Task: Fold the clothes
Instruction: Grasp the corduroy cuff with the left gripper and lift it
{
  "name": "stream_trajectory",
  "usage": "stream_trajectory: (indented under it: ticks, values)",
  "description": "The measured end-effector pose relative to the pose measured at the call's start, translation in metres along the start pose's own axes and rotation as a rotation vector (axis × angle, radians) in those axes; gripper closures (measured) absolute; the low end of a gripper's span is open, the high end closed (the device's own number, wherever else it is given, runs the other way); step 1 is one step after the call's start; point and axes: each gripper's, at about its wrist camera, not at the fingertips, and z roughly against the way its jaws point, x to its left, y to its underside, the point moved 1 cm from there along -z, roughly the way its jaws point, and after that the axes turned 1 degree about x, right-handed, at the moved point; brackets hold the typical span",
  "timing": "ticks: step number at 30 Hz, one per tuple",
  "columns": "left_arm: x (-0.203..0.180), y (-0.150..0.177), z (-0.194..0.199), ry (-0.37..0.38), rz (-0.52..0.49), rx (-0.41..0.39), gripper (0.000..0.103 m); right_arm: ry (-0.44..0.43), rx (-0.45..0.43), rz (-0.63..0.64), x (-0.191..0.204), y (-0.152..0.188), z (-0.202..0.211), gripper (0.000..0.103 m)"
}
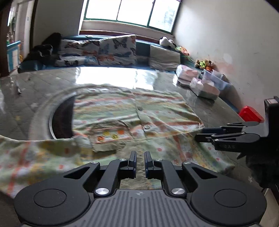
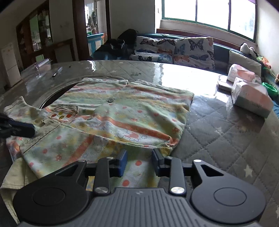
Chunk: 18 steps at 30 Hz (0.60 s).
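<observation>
Room: a sitting room with a wide green-framed window (image 2: 209,12) at the far side and a blue bench sofa beneath it carrying butterfly-print cushions (image 2: 176,50).

Worktop: a large round worktop (image 2: 218,132) under a grey quilted, star-printed cover with a glossy clear sheet over it. Wrapped pink-and-white tissue packs (image 2: 251,97) sit at its right edge, well apart from the garment.

Garment: a child's pale green buttoned shirt with orange stripes and small printed figures (image 2: 125,111) lies flat near the front edge, hem away from the person, near portion already doubled over. Its ribbed grey-green band (image 1: 139,167) runs towards the left hand.

Key relation: the shirt lies straight ahead of and beneath both tools, its long axis running away towards the window. The left side is gripped; the right tool sits over the near right corner.

Left tool (image 1: 140,161): nearly closed, pinching the ribbed band.

Right tool (image 2: 139,163): jaws part-way open, straddling printed cloth. Pads do not appear to press on it; nothing held.

Judgement: the right corner must be gripped before the next fold.
</observation>
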Motion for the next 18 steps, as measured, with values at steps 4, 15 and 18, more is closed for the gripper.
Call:
stream_trajectory:
  ticks: [4, 15, 18]
  values:
    - [0.004, 0.004, -0.017, -0.001, 0.017, 0.035, 0.093, 0.005, -0.006, 0.025, 0.005, -0.002, 0.009, 0.071]
    - [0.02, 0.011, -0.001, -0.046, 0.052, -0.003, 0.054, -0.028, -0.005, 0.025, 0.024, 0.015, 0.024, 0.053]
    - [0.033, 0.013, 0.013, -0.095, 0.075, -0.031, 0.051, -0.04, -0.012, 0.007, 0.026, 0.022, 0.034, 0.05]
